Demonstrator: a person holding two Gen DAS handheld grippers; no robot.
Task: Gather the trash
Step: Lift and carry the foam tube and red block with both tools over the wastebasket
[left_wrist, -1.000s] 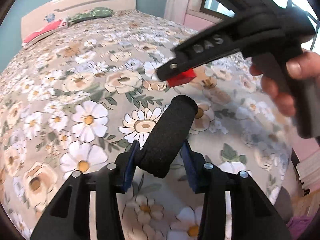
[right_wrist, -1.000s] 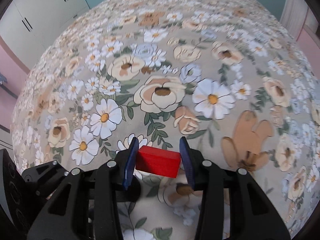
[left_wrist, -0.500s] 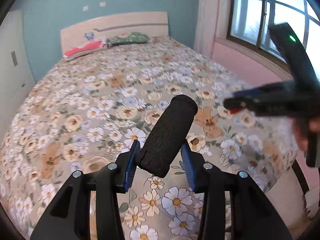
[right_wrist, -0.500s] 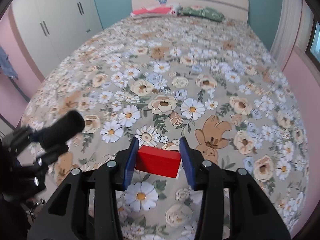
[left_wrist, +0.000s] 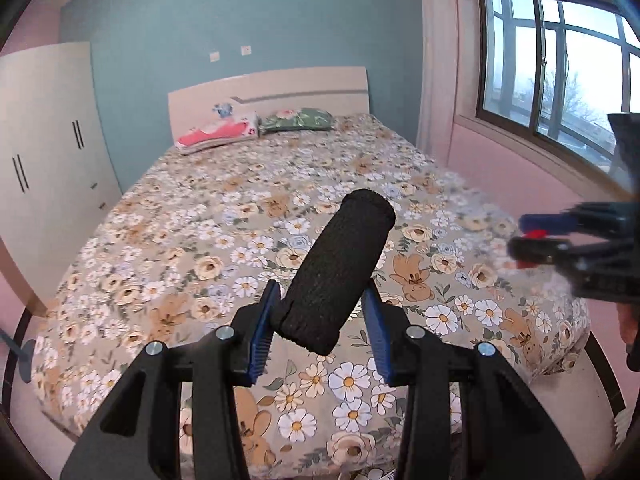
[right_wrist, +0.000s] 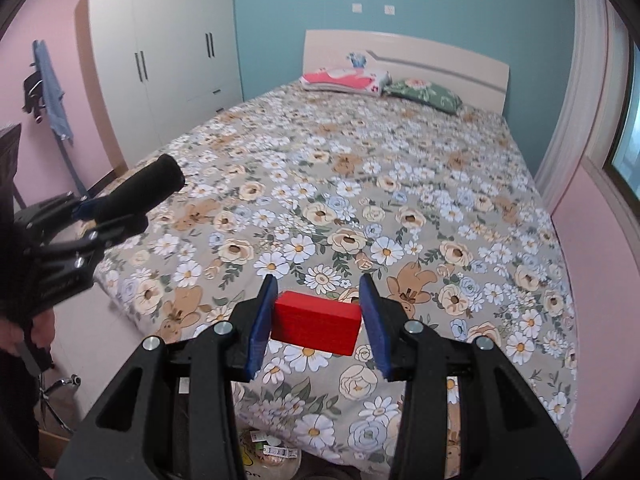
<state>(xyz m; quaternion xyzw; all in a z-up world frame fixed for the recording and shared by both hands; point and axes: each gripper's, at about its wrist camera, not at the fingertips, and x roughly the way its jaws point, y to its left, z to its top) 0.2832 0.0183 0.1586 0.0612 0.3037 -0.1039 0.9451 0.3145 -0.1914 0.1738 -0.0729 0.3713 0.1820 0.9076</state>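
My left gripper (left_wrist: 320,320) is shut on a black foam cylinder (left_wrist: 336,272) that sticks up and forward between its blue pads, held above the foot of the bed. My right gripper (right_wrist: 316,320) is shut on a red rectangular block (right_wrist: 316,322), also above the foot of the bed. In the right wrist view the left gripper with the black cylinder (right_wrist: 140,192) shows at the left. In the left wrist view the right gripper (left_wrist: 532,236) shows blurred at the right edge with a bit of red in it.
A bed with a floral cover (right_wrist: 360,200) fills the room's middle, with pillows (right_wrist: 344,78) by the headboard. A white wardrobe (right_wrist: 160,52) stands at the left, a window (left_wrist: 560,64) at the right. A bag with packaging (right_wrist: 272,456) lies on the floor under my right gripper.
Both grippers have drawn back and up from the bed surface with their objects still held. The whole bed and room have come into view. The two grippers have moved apart.
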